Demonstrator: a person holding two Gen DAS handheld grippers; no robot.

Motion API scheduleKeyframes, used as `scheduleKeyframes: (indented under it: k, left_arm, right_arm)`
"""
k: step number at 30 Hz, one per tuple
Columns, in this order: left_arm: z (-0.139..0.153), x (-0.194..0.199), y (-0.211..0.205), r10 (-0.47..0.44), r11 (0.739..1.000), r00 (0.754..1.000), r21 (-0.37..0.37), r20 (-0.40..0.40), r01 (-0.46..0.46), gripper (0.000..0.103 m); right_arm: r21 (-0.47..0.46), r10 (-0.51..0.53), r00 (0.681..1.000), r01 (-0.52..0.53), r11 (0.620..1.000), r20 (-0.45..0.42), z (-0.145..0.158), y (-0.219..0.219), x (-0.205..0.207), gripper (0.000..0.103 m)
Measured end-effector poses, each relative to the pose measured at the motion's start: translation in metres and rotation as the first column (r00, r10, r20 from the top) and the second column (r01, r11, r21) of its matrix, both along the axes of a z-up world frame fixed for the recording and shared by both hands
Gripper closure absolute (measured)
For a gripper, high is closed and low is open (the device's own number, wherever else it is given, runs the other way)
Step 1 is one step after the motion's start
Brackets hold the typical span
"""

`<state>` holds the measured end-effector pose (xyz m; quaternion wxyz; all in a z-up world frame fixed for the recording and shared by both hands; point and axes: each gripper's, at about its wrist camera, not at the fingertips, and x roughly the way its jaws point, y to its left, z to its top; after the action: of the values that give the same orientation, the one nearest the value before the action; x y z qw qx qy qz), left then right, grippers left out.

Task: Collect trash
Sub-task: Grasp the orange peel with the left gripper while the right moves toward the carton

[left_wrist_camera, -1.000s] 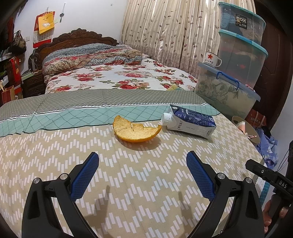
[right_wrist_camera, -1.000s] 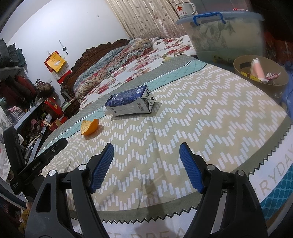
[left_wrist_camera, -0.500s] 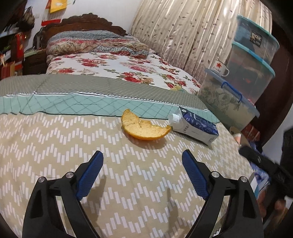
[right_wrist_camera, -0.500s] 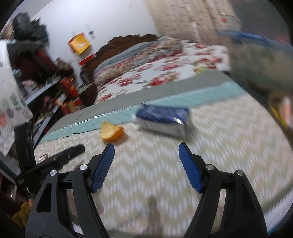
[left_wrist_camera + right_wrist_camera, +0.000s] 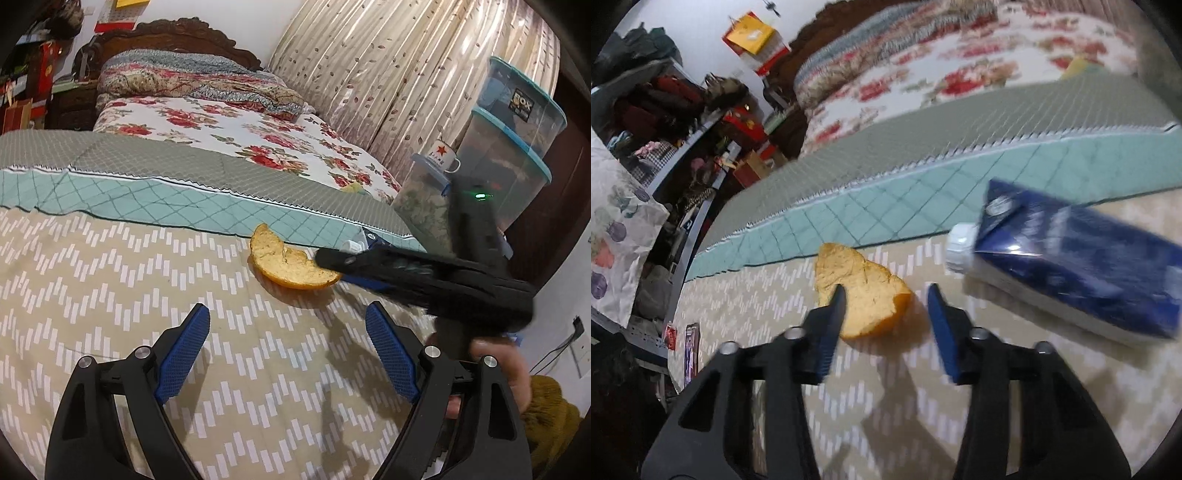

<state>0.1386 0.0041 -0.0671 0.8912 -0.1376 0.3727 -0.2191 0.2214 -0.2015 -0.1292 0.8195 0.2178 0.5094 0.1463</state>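
An orange peel (image 5: 286, 264) lies on the chevron-patterned cloth (image 5: 110, 295). It also shows in the right wrist view (image 5: 864, 291). A blue and white carton (image 5: 1071, 273) lies on its side just right of the peel; in the left wrist view only its white cap (image 5: 352, 245) shows behind the right tool. My right gripper (image 5: 886, 295) is open, with one finger on each side of the peel. It shows from the side in the left wrist view (image 5: 332, 263). My left gripper (image 5: 290, 319) is open and empty, a little short of the peel.
Stacked clear storage boxes (image 5: 513, 147) with a star mug (image 5: 443, 157) stand at the right, by the curtain. A bed with a floral cover (image 5: 236, 129) lies behind the cloth. Cluttered shelves (image 5: 683, 122) stand at the left.
My right gripper has swung left from the carton to the peel and now straddles it. My left gripper has moved closer to the peel. The right tool now hides most of the carton.
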Motion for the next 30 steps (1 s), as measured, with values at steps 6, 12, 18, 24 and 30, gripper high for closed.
scheduleKeyframes:
  k: [6,12,18,24,30]
  left_arm:
    - [-0.003,0.001,0.007,0.003,0.999,1.0,-0.04,-0.024,-0.004,0.026]
    - [-0.003,0.002,0.007,-0.006,0.999,1.0,-0.041,-0.023,0.005,0.027]
    - [-0.006,0.007,0.002,-0.055,0.997,0.997,-0.052,-0.053,0.052,0.03]
    - [-0.009,0.011,-0.014,-0.128,0.992,0.988,-0.032,-0.082,0.126,0.031]
    - [-0.016,0.019,-0.034,-0.184,0.983,0.972,-0.019,-0.146,0.183,0.035]
  right_arm:
    - [0.037,0.028,1.0,-0.028,0.999,-0.009,-0.011,0.004,-0.019,0.09]
    - [0.044,0.014,0.999,-0.017,0.999,0.049,-0.003,-0.011,-0.064,0.091]
    - [0.015,0.006,0.996,-0.007,1.0,0.091,0.006,-0.025,-0.105,0.091]
    - [0.029,-0.02,0.996,0.018,0.999,0.089,0.001,-0.037,-0.12,0.091]
    - [-0.055,-0.006,0.991,0.013,0.998,0.131,0.001,-0.034,-0.122,0.091]
